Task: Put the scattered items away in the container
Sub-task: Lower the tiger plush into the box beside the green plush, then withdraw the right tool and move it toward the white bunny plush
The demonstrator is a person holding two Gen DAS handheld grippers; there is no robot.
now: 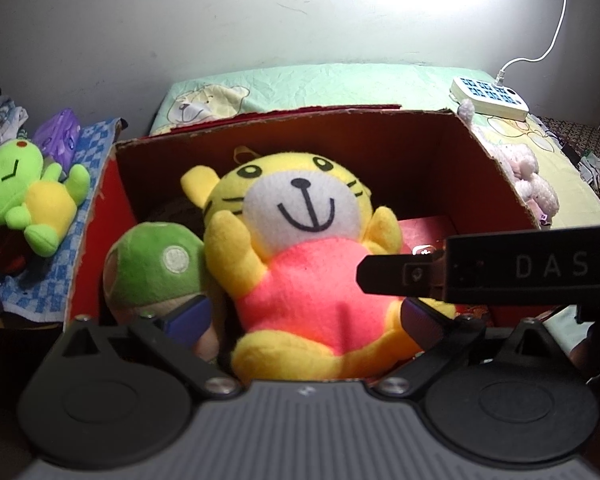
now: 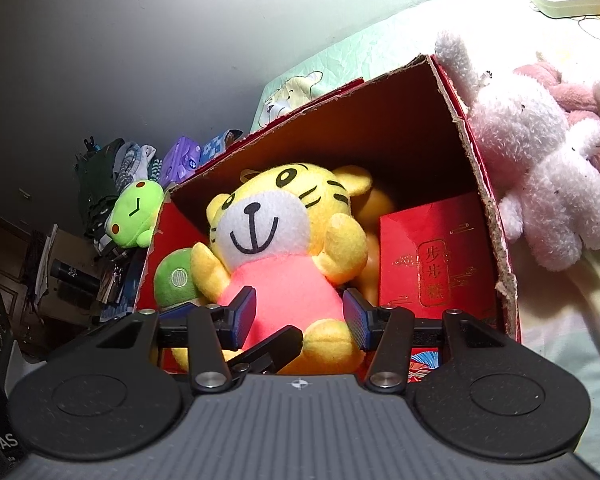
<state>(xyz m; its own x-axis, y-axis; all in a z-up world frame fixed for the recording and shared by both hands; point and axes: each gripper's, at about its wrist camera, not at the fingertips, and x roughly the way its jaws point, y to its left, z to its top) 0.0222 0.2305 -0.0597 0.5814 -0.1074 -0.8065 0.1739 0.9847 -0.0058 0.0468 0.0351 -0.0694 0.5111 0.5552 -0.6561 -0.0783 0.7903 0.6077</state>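
The left wrist view looks down into an open cardboard box with red outer walls, where a yellow tiger toy in a pink shirt lies on its back, face up, filling the middle. The left gripper straddles the toy's lower body with its blue pads spread wide and clear of the plush on both sides, so its fingers are released and hold nothing. A green mushroom toy sits against the box's left wall, touching the tiger's arm. A finger of the right gripper crosses in from the right over the tiger's belly. Outside the box, beyond its left wall, a green frog toy lies on a blue checked cloth. A white power strip rests on the bed near the box's far right corner. In the right wrist view the right gripper sits half closed around the tiger's pink waist; its pads lie right at the plush on either side, but whether they actually press it cannot be told. A red envelope with gold print stands by the box's right wall, and a white and pink rabbit toy lies on the bed just outside that wall.
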